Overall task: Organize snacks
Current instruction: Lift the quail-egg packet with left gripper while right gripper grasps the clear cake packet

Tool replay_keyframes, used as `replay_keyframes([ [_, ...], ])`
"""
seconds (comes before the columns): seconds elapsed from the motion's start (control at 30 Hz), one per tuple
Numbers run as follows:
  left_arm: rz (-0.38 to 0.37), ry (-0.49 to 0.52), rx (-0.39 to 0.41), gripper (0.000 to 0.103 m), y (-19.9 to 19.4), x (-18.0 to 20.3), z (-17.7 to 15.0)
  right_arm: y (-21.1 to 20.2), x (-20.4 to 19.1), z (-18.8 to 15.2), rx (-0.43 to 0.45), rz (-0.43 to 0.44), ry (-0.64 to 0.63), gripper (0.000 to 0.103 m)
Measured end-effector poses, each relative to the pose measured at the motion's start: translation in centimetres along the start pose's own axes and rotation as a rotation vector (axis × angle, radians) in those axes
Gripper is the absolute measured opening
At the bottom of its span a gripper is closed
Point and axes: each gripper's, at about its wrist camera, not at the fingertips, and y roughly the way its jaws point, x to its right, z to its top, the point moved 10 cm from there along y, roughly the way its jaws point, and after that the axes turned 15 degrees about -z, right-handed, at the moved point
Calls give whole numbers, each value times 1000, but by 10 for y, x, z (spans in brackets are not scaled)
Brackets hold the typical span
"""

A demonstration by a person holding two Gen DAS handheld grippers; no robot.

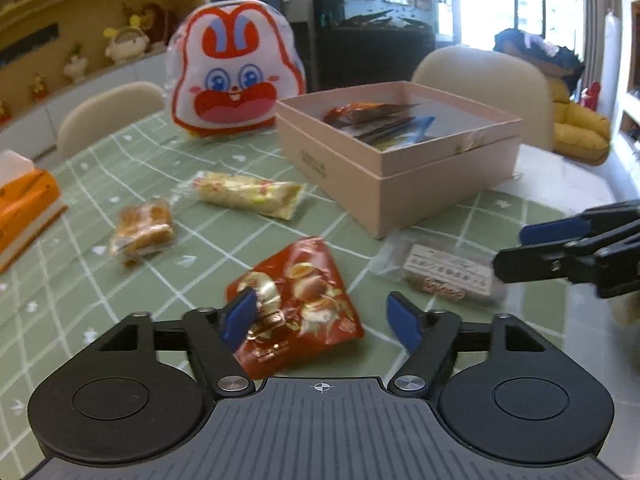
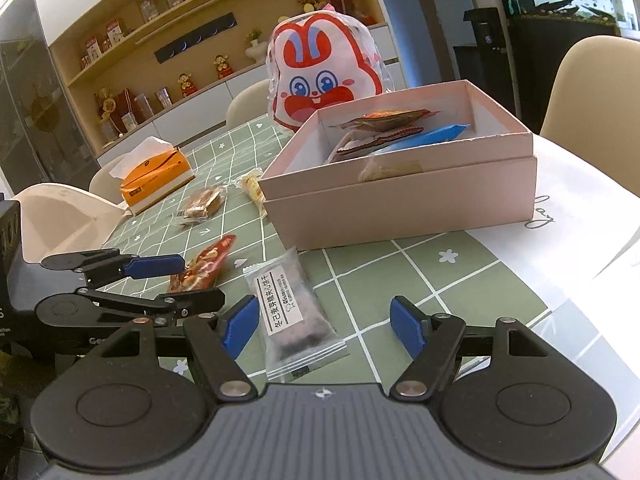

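A pink box (image 1: 384, 184) (image 2: 400, 196) holds several snack packets. On the green checked tablecloth lie a red snack bag (image 1: 296, 304) (image 2: 202, 266), a clear packet with a white label (image 1: 444, 272) (image 2: 292, 308), a yellow packet (image 1: 248, 194) (image 2: 252, 186) and a brown pastry packet (image 1: 142, 228) (image 2: 202, 204). My left gripper (image 1: 322, 322) (image 2: 188, 280) is open, its jaws either side of the red bag. My right gripper (image 2: 324, 326) (image 1: 516, 248) is open over the labelled packet.
A rabbit-shaped bag (image 1: 234, 68) (image 2: 324, 76) stands behind the box. An orange tissue box (image 1: 24, 212) (image 2: 156, 178) sits at the left. Beige chairs (image 1: 484, 80) surround the table. A white mat (image 2: 580, 216) lies right of the box.
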Motion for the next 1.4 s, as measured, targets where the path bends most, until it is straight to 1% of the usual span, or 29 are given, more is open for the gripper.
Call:
replay_keyframes([
  [0.03, -24, -21, 6, 87, 0, 0, 1, 0, 0, 0, 0, 0, 0, 73],
  [0.1, -39, -55, 32, 84, -3, -2, 3, 0, 1, 0, 0, 1, 3, 73],
  [0.13, -30, -69, 53, 81, -6, -5, 5, 0, 1, 0, 0, 2, 7, 73],
  [0.2, 38, -69, 69, 81, -10, -14, 5, 0, 2, 1, -2, 8, 16, 73],
  [0.23, 64, -77, 63, 81, -10, -19, 4, 0, 3, 1, -5, 12, 22, 73],
  [0.33, 40, -167, 34, 81, -3, -31, -4, 1, 5, 1, -13, 25, 40, 74],
  [0.37, 34, -182, 35, 81, -1, -32, -4, 1, 5, 1, -14, 30, 46, 74],
  [0.5, 38, -180, 35, 81, 7, -33, 2, 2, 6, 2, -14, 30, 56, 74],
  [0.6, 54, -170, 35, 79, 12, -34, 5, 2, 5, 2, -12, 20, 48, 74],
  [0.7, 36, -157, 46, 77, 9, -31, 2, 2, 5, 2, -10, 7, 37, 74],
  [0.87, 4, -150, 60, 77, -14, -25, -15, 3, -2, 0, -8, -28, -25, 78],
  [1.03, -20, -158, 77, 77, -40, -24, -37, 6, -11, -2, -22, -46, -109, 88],
  [1.1, -34, -171, 97, 77, -45, -25, -40, 8, -16, -4, -32, -52, -148, 94],
  [1.13, -45, -185, 107, 77, -47, -26, -40, 10, -19, -5, -38, -61, -170, 95],
  [1.23, -70, -216, 131, 77, -49, -29, -41, 12, -25, -9, -48, -106, -227, 96],
  [1.3, -84, -234, 146, 77, -51, -31, -42, 13, -28, -11, -57, -133, -249, 100],
  [1.37, -97, -252, 154, 77, -52, -32, -42, 13, -30, -14, -67, -161, -261, 101],
  [1.4, -102, -259, 158, 77, -53, -33, -43, 14, -31, -16, -72, -189, -274, 103],
])
